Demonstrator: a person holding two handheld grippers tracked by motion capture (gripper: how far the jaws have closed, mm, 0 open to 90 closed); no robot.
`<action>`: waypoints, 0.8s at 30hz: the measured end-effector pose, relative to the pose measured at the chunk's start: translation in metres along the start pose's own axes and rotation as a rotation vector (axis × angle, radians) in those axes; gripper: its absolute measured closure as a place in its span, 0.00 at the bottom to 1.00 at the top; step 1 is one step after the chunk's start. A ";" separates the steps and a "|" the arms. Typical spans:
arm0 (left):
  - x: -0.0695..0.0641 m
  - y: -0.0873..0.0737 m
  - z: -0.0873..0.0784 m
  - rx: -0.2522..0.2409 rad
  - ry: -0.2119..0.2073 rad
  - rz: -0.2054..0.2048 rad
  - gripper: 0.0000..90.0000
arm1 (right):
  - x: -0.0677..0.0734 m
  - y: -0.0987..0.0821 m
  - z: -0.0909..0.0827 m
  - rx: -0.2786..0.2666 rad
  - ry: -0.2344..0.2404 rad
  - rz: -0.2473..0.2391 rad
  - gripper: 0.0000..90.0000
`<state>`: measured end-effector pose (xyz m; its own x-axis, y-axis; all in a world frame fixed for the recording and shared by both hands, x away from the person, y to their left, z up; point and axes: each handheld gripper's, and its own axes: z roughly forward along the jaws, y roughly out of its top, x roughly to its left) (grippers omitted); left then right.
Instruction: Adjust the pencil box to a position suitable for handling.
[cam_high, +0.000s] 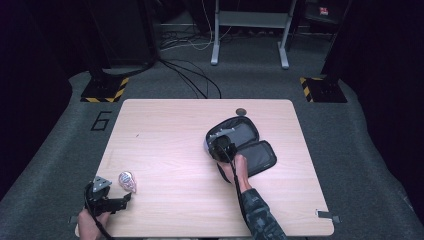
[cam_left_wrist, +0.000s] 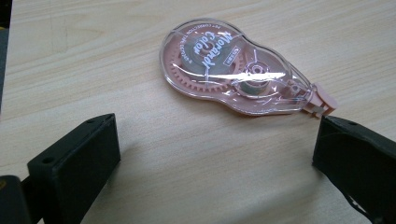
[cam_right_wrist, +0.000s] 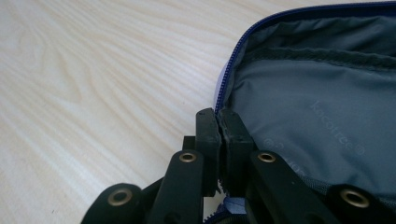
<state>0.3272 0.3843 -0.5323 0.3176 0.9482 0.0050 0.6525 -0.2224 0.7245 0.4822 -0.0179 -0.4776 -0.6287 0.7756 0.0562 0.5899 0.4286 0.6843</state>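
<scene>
A dark zip case (cam_high: 245, 135) lies open right of the table's middle, grey lining up, with its flap (cam_high: 257, 156) spread towards the right. My right gripper (cam_high: 220, 147) is at the case's left rim. In the right gripper view the right gripper (cam_right_wrist: 220, 126) has its jaws pressed together on the blue zip edge of the case (cam_right_wrist: 317, 93). A pink correction-tape roller (cam_high: 127, 181) lies near the table's front left corner. My left gripper (cam_high: 125, 200) rests just in front of it, open. In the left gripper view the roller (cam_left_wrist: 233, 65) lies beyond the spread jaws of the left gripper (cam_left_wrist: 215, 154), untouched.
The wooden table (cam_high: 165, 135) has a small dark round object (cam_high: 241, 111) at its far edge. On the floor beyond are cables (cam_high: 195, 75), a grey metal frame (cam_high: 250, 30) and two stands with yellow-black striped bases (cam_high: 105, 90).
</scene>
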 end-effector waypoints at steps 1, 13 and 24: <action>0.000 0.000 0.000 0.000 0.000 0.000 0.00 | 0.000 0.000 0.000 0.000 0.000 0.000 0.97; 0.000 0.000 -0.001 0.013 -0.005 0.001 0.00 | 0.014 -0.026 -0.024 0.010 0.079 -0.085 0.96; 0.000 0.000 -0.001 0.010 -0.004 0.001 0.00 | 0.018 -0.062 -0.052 0.017 0.133 -0.090 0.91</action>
<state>0.3270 0.3846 -0.5315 0.3208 0.9471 0.0031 0.6590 -0.2256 0.7175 0.4080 -0.0547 -0.4815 -0.7401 0.6662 0.0919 0.5360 0.5018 0.6789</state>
